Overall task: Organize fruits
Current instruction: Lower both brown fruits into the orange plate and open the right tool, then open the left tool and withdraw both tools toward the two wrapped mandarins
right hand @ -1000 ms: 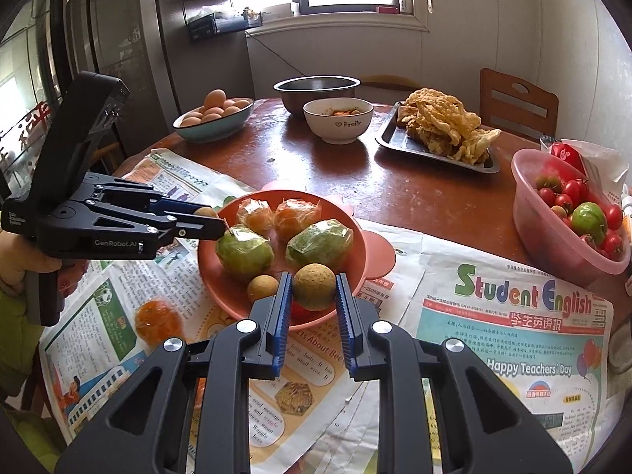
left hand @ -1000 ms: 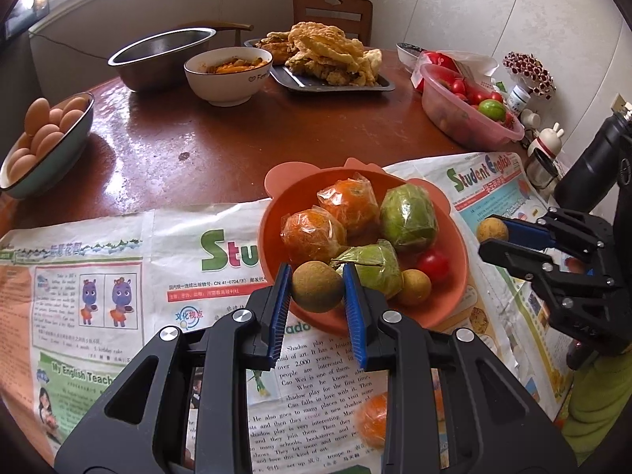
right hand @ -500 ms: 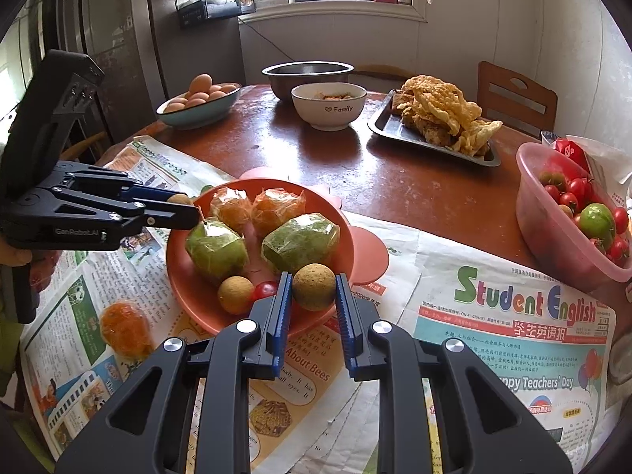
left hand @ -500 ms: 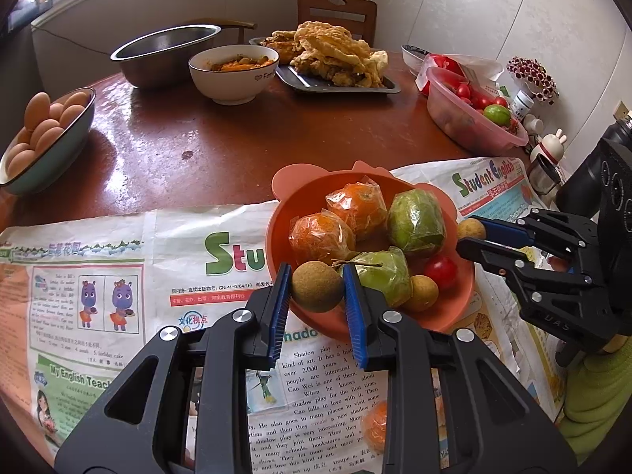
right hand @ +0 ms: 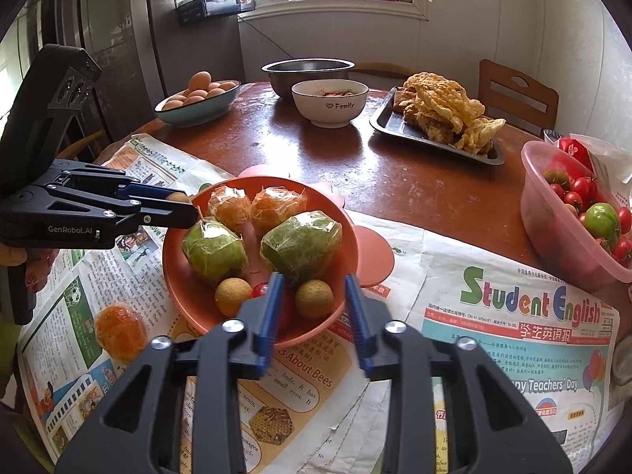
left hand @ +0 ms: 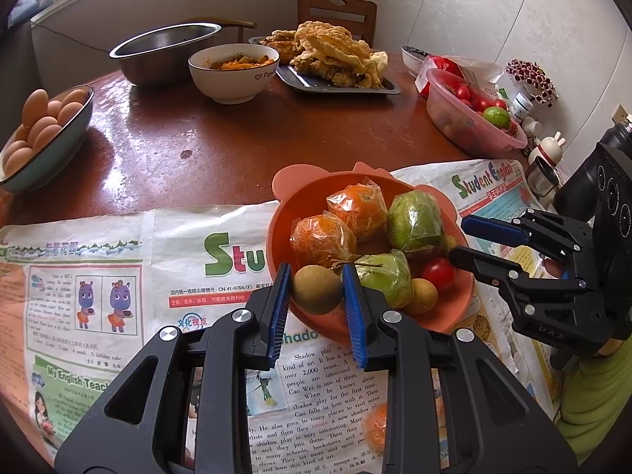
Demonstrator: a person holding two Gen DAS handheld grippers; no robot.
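- The right hand-held gripper (right hand: 312, 296) has just been opening; its spread jaws no longer touch the brown longan (right hand: 314, 298), which now lies in the orange bowl (right hand: 173, 272).
- The left hand-held gripper (left hand: 317, 290) pinches another longan (left hand: 316, 289) at the bowl's 7 o'clock rim.
- The bowl also holds wrapped oranges (right hand: 229, 207), green fruits (right hand: 301, 241) and a half-hidden cherry tomato (right hand: 260, 289).

On my table I see a bowl of eggs (right hand: 197, 96), a steel basin (right hand: 308, 71), a white bowl (right hand: 330, 104), a tray of fried food (right hand: 438, 118) and spread newspaper (right hand: 493, 316).
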